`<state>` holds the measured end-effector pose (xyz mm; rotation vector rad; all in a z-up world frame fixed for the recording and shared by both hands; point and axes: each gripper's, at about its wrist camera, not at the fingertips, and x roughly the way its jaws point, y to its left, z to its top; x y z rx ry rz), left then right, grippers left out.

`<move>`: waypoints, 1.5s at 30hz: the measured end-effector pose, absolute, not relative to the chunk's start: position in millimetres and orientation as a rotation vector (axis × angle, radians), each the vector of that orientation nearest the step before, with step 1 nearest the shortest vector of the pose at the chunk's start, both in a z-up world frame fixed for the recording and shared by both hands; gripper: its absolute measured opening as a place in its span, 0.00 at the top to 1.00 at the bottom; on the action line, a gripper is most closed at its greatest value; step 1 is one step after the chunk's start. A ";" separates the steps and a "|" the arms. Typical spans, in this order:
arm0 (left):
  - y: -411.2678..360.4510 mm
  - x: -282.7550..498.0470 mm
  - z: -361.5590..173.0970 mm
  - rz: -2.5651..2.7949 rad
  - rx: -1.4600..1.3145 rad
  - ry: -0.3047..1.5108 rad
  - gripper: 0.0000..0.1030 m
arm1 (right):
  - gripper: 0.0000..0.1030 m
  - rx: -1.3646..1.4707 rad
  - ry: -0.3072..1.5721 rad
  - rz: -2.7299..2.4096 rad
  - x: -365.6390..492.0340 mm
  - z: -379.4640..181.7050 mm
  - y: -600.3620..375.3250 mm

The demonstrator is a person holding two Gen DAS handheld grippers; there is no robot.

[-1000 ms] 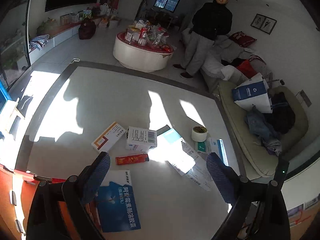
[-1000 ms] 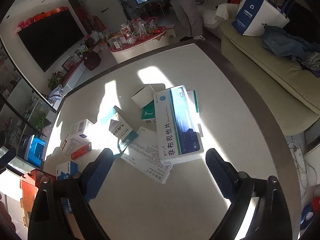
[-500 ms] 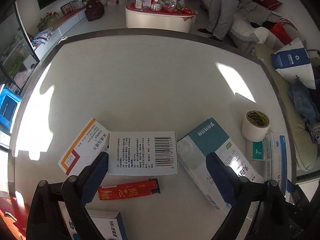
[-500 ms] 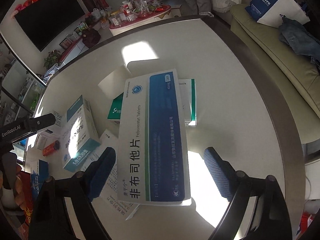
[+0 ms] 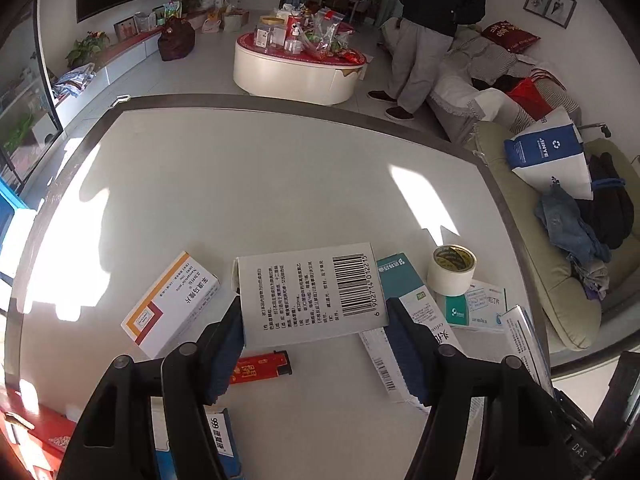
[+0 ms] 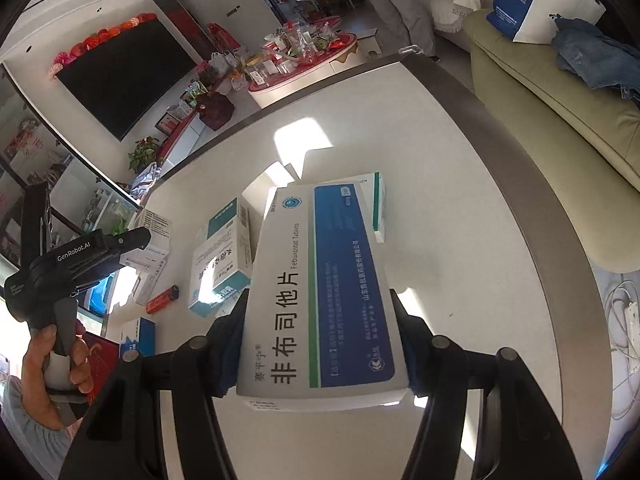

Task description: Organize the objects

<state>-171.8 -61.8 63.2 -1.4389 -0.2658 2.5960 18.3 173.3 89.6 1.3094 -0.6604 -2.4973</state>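
A white medicine box with a barcode [image 5: 312, 292] sits between the closing jaws of my left gripper [image 5: 314, 312], and both blue pads touch its short sides. It hangs over a red lighter [image 5: 260, 372] and a teal box [image 5: 412, 308]. My right gripper [image 6: 320, 304] is also closing, with its pads pressed on the long sides of a large blue-and-white tablet box [image 6: 324, 292], which it holds tilted above the white table [image 6: 440, 200]. In the right wrist view the left gripper [image 6: 136, 240] appears at the left, held by a hand [image 6: 52, 360].
An orange-and-white box [image 5: 172, 300], a tape roll [image 5: 452, 268], a green-and-white box [image 5: 476, 308] and a blue box [image 5: 224, 432] lie around on the table. A sofa [image 6: 560, 100] runs along the right edge. A person [image 5: 432, 20] stands beyond, by a round coffee table [image 5: 296, 68].
Both grippers came down and forward onto the boxes. The left jaws narrowed around the barcode box. The right jaws closed on the blue-and-white box, which now sits tilted between them.
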 end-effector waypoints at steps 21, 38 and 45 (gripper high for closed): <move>-81.2 145.1 103.0 2.636 -1.087 -0.278 0.30 | 0.40 1.387 -1.075 -2.121 227.3 54.4 137.4; -154.2 173.5 102.0 2.807 -1.024 -0.398 0.30 | 0.40 1.442 -1.087 -2.014 258.1 49.5 101.6; -160.2 176.3 99.3 2.857 -1.046 -0.350 0.30 | 0.40 1.452 -1.073 -2.018 258.8 50.7 99.6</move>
